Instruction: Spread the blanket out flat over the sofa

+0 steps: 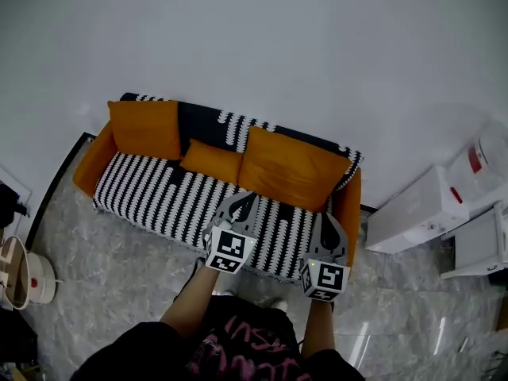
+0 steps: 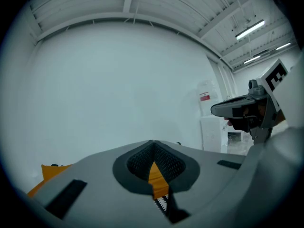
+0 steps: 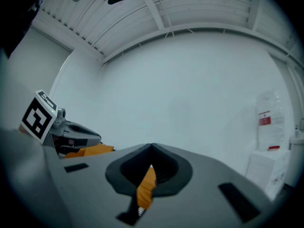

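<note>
The blanket (image 1: 159, 189) already lies over the sofa (image 1: 89, 165). Its black-and-white stripes cover the seat from arm to arm and run up the backrest, and three orange cushions (image 1: 290, 169) sit on top of it. I see no big folds, so I judge the spreading nearly or fully done. At most the front edge may want a tug.

My left gripper (image 1: 244, 197) and right gripper (image 1: 329, 219) hang over the front edge of the seat, clear of the cloth. Both have their jaws pressed together on nothing.

A red label (image 3: 264, 120) shows on the white container (image 1: 484, 165) to the right, but it is too small to read. The pink print on my shirt is no clearer.
</note>
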The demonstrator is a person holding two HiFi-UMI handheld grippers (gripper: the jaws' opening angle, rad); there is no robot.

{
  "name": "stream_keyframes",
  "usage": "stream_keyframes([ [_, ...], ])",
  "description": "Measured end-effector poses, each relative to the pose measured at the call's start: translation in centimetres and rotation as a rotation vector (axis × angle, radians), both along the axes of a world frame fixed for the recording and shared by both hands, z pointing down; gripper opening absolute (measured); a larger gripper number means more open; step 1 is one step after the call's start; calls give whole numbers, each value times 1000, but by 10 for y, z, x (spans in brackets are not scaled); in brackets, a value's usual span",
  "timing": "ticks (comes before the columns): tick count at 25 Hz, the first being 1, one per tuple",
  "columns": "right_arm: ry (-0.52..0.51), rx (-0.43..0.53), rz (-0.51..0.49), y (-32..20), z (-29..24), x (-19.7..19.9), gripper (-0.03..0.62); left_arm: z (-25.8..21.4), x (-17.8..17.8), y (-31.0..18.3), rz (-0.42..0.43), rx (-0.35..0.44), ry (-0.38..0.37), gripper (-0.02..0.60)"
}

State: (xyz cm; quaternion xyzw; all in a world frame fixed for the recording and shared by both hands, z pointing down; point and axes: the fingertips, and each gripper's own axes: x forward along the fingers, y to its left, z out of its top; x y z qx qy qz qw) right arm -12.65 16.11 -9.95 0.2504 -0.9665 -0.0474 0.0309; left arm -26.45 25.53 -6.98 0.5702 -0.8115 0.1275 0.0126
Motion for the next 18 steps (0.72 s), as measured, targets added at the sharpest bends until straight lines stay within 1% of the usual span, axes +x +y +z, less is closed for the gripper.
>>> stream_keyframes([
  [7, 1, 6, -2, -7, -2, 0, 20, 0, 0, -7, 2, 5, 8, 11],
  [14, 9, 13, 0, -11, -3, 1, 20, 0, -1, -13, 4, -6, -19, 11],
  [18, 10, 16, 0, -13, -1, -2, 20, -1, -1, -16, 17, -12, -51, 11],
])
